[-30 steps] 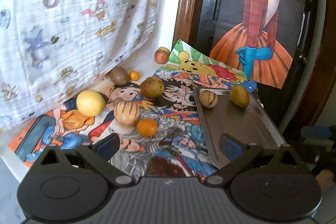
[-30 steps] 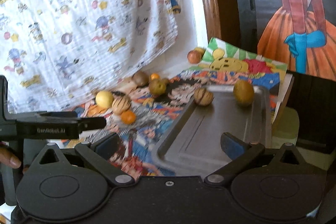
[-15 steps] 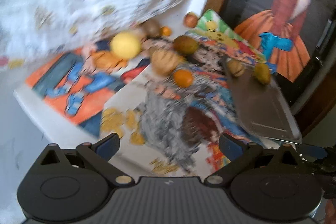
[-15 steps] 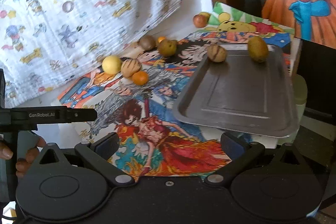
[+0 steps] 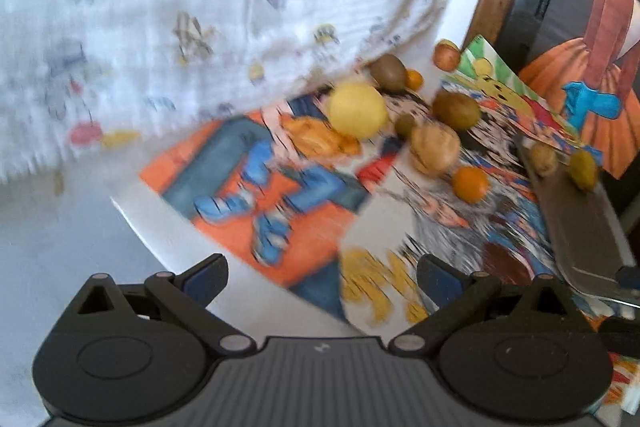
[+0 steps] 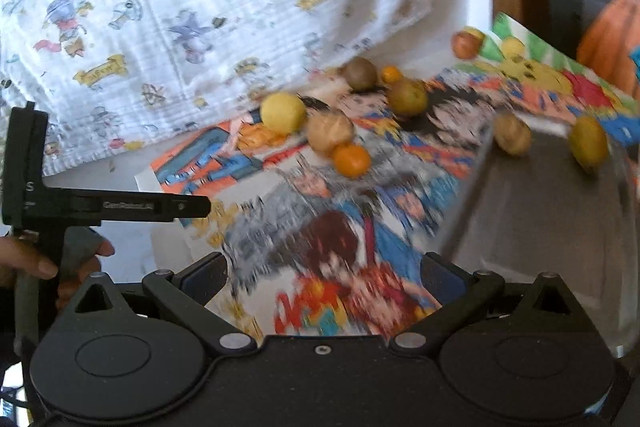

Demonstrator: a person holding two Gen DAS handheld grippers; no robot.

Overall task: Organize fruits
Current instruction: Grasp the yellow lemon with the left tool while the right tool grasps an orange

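Both tools released, nothing held: left gripper [image 5: 322,277] jaws spread w/ blue pads over the colourful cartoon posters [image 5: 280,195], right gripper [image 6: 322,277] likewise wide apart nr the grey metal baking tray [image 6: 540,227]. On tray's far end: striped tan fruit [image 6: 512,139] & olive-green oval fruit [image 6: 588,143], apart from each other. Loose on posters by the white cartoon-print cloth [image 6: 200,7]: round yellow fruit [image 6: 283,113], tan ridged fruit [image 6: 330,131] touching small orange citrus [image 6: 351,159], green-brown fruit [image 6: 408,97], brown kiwi-like fruit [image 6: 361,73], reddish apple [image 6: 466,43] farther back; frames blurry.
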